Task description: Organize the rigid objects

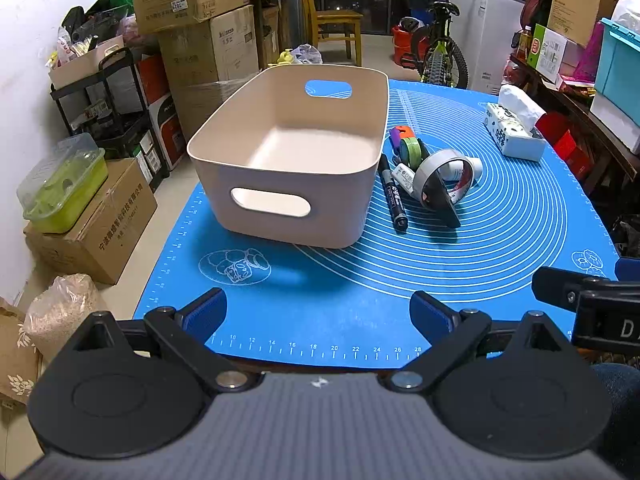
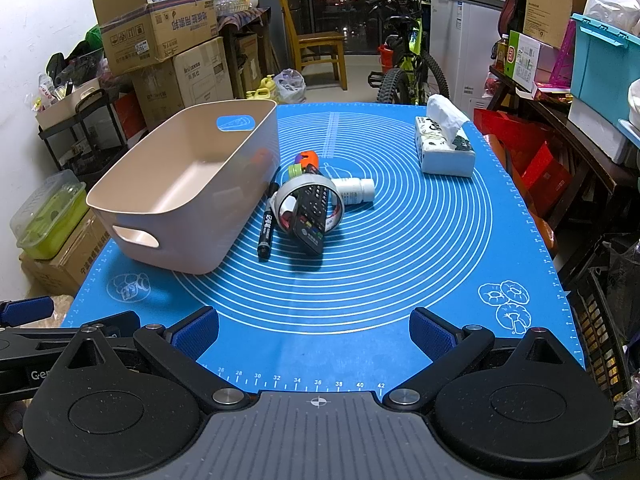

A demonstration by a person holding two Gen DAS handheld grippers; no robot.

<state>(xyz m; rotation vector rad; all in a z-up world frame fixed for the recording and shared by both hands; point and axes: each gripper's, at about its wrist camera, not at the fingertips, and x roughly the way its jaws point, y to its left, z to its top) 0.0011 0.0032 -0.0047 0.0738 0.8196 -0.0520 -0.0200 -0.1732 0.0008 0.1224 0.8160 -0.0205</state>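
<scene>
An empty beige bin (image 1: pixel 288 152) (image 2: pixel 188 184) stands on the blue mat (image 1: pixel 500 248) (image 2: pixel 420 240). To its right lies a pile: a black marker (image 1: pixel 392 196) (image 2: pixel 267 226), a grey tape roll (image 1: pixel 440 168) (image 2: pixel 310 190), a black remote (image 2: pixel 310 218) leaning through the roll, a white bottle (image 2: pixel 356 191), a green tape roll (image 1: pixel 412 150), and orange and purple pieces (image 2: pixel 306 159). My left gripper (image 1: pixel 318 316) is open and empty near the mat's front edge. My right gripper (image 2: pixel 314 330) is open and empty, well short of the pile.
A tissue pack (image 1: pixel 514 132) (image 2: pixel 444 144) sits at the mat's far right. Cardboard boxes (image 1: pixel 200 40) and a black cart (image 1: pixel 108 112) stand left of the table. A bicycle (image 2: pixel 408 68) and chair (image 2: pixel 316 52) stand behind. Shelves with red boxes (image 2: pixel 540 160) line the right.
</scene>
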